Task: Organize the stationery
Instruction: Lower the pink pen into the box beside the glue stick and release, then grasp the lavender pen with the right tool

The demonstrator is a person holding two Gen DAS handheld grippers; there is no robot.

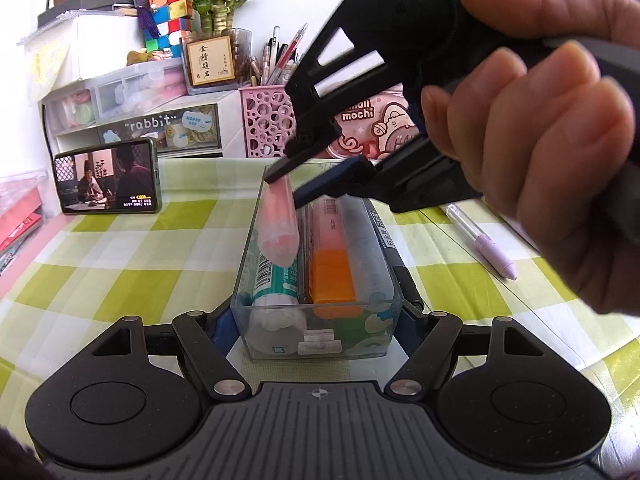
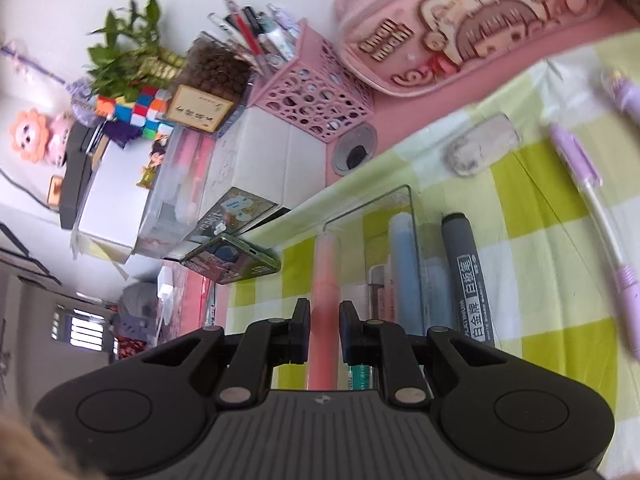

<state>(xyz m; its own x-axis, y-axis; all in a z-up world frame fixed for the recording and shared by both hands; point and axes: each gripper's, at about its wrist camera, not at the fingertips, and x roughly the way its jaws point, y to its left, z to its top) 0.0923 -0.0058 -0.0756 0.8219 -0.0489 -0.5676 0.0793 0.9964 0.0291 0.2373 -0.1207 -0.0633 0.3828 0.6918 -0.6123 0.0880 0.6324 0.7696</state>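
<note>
Here, at the centre of the frame, the left hand-held gripper clamps the clear box on the checked tabletop, while the right hand-held gripper pinches a pink marker over it.

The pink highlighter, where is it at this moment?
In the left wrist view the pink highlighter is gripped by the right tool over the left side of the clear box, above the teal tube.
</note>
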